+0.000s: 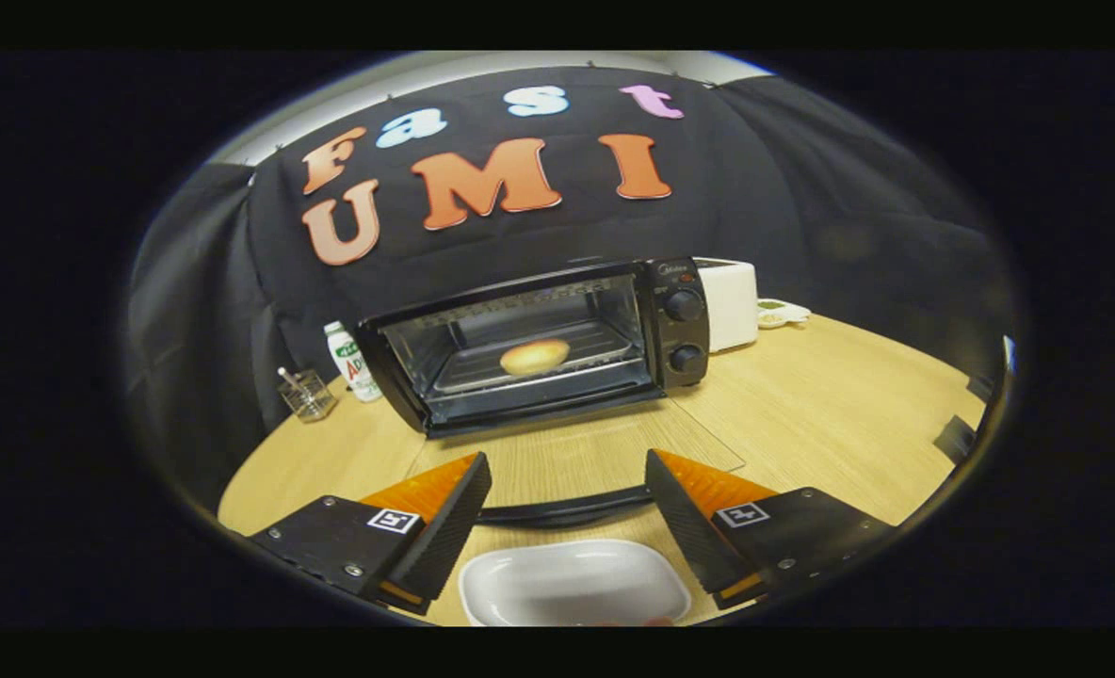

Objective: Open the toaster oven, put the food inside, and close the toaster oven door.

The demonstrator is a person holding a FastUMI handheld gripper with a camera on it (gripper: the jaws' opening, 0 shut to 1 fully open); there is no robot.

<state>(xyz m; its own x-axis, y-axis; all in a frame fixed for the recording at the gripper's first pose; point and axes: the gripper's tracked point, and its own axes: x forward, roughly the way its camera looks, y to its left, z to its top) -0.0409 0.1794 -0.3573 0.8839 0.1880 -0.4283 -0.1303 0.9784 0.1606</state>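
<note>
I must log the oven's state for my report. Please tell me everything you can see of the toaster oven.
The toaster oven is a black box with two round knobs on its right panel. Its glass door lies folded down flat over the table, its dark handle between the open, empty gripper jaws. A golden bun rests on the wire rack inside. The oven stands on the wooden table, beyond the jaws.
</note>
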